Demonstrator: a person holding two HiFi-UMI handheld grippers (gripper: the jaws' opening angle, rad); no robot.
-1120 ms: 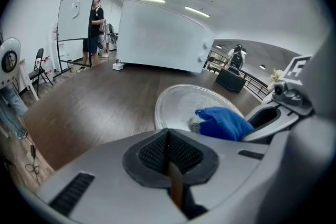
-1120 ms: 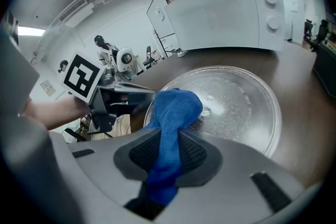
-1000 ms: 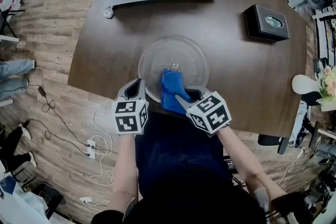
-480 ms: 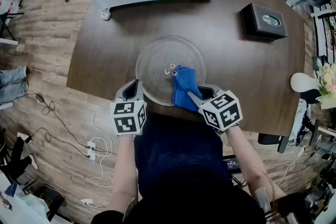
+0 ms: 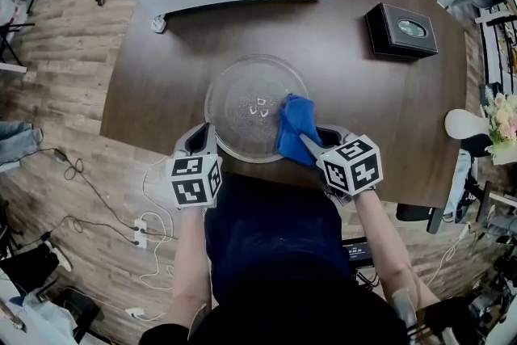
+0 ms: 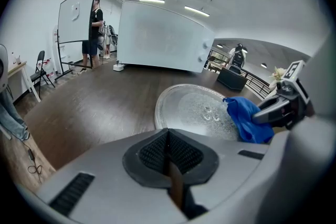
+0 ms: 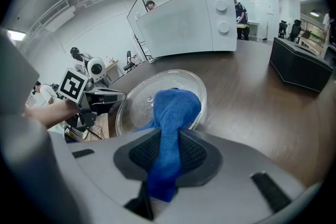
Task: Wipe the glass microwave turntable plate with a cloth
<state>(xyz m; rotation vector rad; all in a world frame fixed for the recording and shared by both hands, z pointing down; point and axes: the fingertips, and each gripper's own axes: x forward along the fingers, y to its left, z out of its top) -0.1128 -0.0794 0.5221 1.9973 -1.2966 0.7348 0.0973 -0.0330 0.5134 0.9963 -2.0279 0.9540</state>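
One glass plate (image 5: 242, 105), brown table (image 5: 174, 61), plank floor (image 5: 69, 52)

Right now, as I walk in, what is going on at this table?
A person holds one gripper in each hand. The right gripper is shut on a blue cloth and presses it on the right side of the glass turntable plate, which lies flat on the brown table. The left gripper sits at the plate's near left rim with its jaws together; whether they pinch the rim, I cannot tell.
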